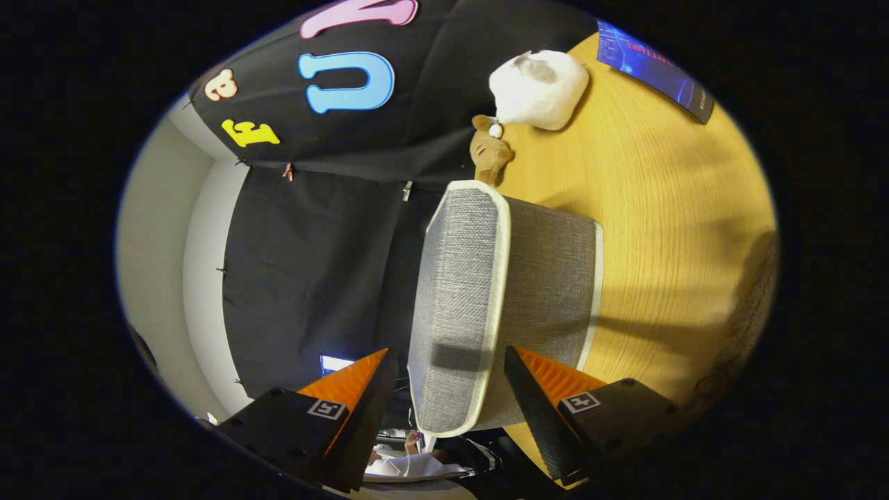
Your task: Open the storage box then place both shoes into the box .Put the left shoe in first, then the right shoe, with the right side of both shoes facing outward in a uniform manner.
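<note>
The view is rolled on its side, so the wooden table (667, 208) rises along the right. The storage box (549, 278) is grey woven fabric with cream trim and stands on the table. Its lid (458, 278) is down and closed, facing the booth's wall. My gripper (448, 349) is open and straddles the near end of the lid. One finger (361, 389) is on the top side, with a small gap to the lid. The other finger (538, 399) lies along the box's side wall, under the lid's rim. No shoe can be made out.
Beyond the box lie a small brown plush toy (489, 153) and a white soft bundle (538, 90). A dark blue booklet (656, 69) rests at the table's far corner. A dark blurred shape (750, 312) sits on the table beside the box. A person's white sleeve (410, 467) shows behind the fingers.
</note>
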`<state>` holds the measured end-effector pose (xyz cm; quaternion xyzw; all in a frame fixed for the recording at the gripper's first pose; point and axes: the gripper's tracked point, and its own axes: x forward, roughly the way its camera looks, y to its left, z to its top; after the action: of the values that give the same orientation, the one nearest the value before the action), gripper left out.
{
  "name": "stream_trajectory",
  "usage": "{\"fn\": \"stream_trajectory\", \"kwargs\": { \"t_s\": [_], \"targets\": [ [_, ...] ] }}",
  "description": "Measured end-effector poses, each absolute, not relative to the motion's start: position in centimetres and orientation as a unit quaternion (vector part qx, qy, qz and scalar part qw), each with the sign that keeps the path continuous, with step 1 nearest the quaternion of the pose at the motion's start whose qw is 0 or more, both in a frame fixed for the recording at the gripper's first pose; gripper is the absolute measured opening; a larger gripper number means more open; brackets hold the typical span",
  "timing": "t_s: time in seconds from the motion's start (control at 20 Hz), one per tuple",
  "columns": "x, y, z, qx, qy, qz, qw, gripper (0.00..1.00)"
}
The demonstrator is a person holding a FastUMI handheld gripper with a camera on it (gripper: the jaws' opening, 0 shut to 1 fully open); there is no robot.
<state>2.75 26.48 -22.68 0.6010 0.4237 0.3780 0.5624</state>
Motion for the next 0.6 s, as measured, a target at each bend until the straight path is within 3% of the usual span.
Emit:
{"fn": "stream_trajectory", "kwargs": {
  "t_s": [0.3,0.5,0.6],
  "targets": [
    [3.3,26.9,-21.7,0.647,0.404,0.393,0.514,0.95],
    [3.9,26.4,-23.6,0.677,0.4,0.363,0.5,0.28],
    [3.6,26.2,-23.4,0.689,0.394,0.36,0.49,0.19]
  ]
}}
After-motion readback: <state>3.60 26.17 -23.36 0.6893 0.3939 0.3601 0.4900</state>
